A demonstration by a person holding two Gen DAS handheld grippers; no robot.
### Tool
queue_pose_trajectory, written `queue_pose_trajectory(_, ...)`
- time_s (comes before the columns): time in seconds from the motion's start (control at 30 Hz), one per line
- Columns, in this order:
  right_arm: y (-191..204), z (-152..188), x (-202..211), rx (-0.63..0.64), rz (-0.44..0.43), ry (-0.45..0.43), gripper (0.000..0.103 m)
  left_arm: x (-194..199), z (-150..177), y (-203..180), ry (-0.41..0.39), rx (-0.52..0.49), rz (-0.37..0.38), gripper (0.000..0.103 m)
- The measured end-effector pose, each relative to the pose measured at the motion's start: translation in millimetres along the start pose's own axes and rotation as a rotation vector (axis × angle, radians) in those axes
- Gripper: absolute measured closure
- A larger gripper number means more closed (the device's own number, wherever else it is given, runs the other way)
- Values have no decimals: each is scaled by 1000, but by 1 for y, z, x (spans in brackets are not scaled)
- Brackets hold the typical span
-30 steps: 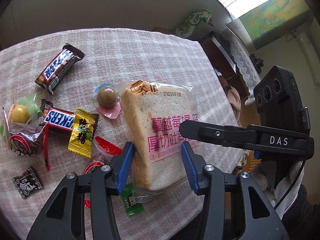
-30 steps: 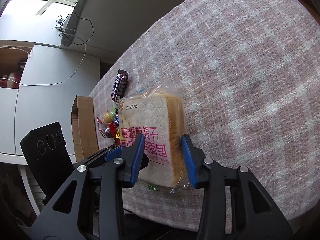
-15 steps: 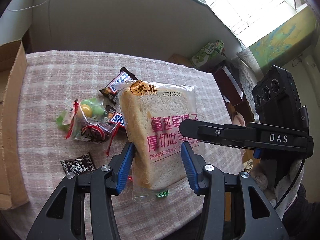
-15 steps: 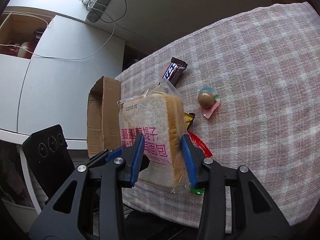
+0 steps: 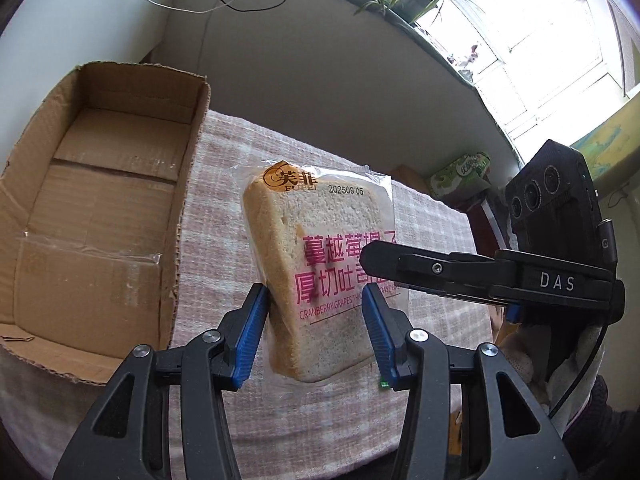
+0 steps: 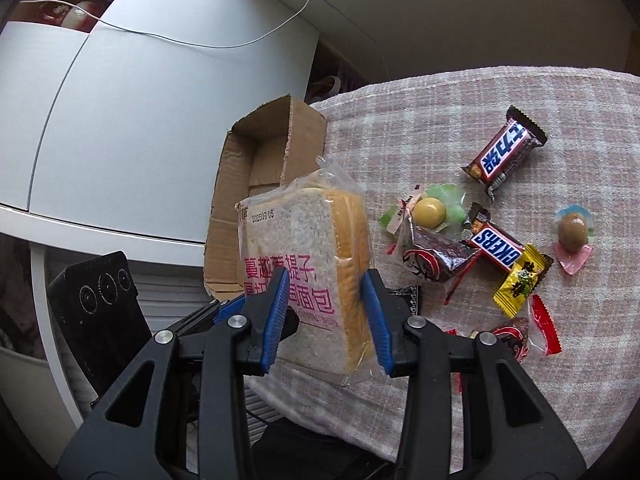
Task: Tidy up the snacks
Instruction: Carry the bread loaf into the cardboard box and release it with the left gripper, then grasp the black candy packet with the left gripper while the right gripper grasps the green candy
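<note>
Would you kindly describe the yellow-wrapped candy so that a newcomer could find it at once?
Start at the checked tablecloth and find the heap of snacks to the right of the bagged bread. The yellow-wrapped candy lies at the near end of the flat-lying Snickers bar. It is the only bright yellow wrapper there, printed with dark characters.

Both grippers' jaws apparently clamp bread pack (image 5: 320, 264).

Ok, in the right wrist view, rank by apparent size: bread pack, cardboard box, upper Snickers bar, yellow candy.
1. Bread pack, though it is nearest the camera, held up in both grippers, so its lead over the box is unsure.
2. Cardboard box, partly hidden behind the bread.
3. Upper Snickers bar.
4. Yellow candy.
</note>
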State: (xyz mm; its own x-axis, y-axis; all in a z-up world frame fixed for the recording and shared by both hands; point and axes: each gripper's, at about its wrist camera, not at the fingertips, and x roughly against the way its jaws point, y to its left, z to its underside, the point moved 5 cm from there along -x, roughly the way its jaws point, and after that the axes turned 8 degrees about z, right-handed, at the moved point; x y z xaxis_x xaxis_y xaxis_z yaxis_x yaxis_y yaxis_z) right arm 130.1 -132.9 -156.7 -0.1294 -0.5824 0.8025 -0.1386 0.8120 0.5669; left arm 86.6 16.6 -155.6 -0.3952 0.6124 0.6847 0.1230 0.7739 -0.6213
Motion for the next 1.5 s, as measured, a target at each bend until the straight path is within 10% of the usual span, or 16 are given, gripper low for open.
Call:
queue_pose_trajectory(0.67,110,-9,-83,175,-26,107,62,75,7,88,-145,159,-111,55)
queue_pose_trajectory(1.5,105,-3,-87,212,20,91,61,87,15,104,-170,143,-222,58)
